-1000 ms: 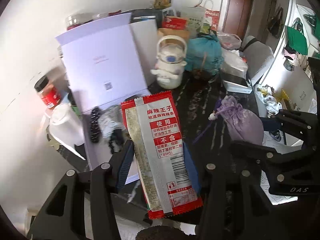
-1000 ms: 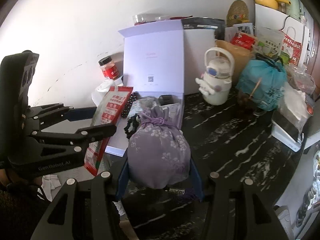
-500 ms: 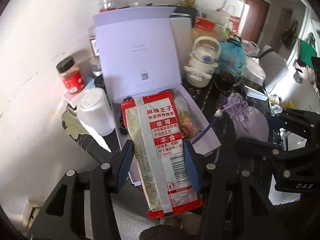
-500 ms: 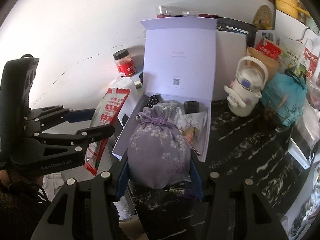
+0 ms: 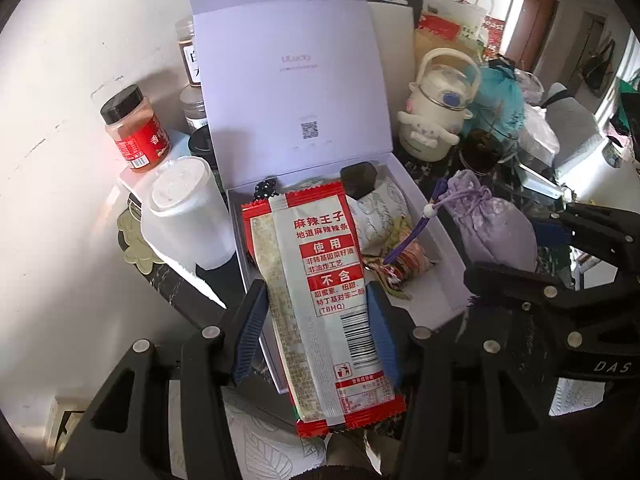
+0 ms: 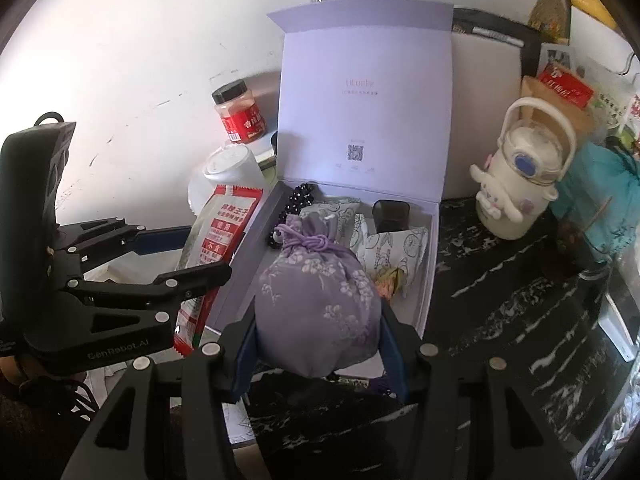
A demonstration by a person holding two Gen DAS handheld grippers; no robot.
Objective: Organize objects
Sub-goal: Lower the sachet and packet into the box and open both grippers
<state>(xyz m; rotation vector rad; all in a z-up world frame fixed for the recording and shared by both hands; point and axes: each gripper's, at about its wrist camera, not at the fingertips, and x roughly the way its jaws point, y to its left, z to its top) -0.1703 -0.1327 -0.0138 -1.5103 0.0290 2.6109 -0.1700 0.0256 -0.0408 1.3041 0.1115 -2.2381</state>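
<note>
Both of my claws have come in toward the open lilac box [image 5: 424, 200] since a second ago, so it now fills the middle of each view instead of sitting off at 11 o'clock. My left claw [image 5: 316, 332] pinches the red-and-white snack packet [image 5: 320, 292] across its width, blue pads [image 5: 250, 332] pressed on both long edges; the packet hangs over the near left part of the box tray. My right claw [image 6: 318, 340] squeezes the purple drawstring pouch [image 6: 316, 300] between its pads, and the pouch hangs above the near edge of the tray, its knotted neck pointing to 12 o'clock.

Inside the box lie a string of black beads [image 6: 298, 200] at the far left corner, a small black case [image 6: 390, 214] toward 1 o'clock, and patterned paper sachets [image 6: 396, 252] in the middle. Its lid [image 6: 364, 108] stands upright against the wall.

On the dark marbled bench [image 6: 520, 320], a white lidded cup [image 5: 188, 212] stands just beside the box at 9 o'clock, with a red-labelled jar [image 5: 136, 132] behind it. A cream character bottle [image 6: 520, 184] stands at 2 o'clock from the box, and a teal bag [image 6: 604, 200] is beyond it.
</note>
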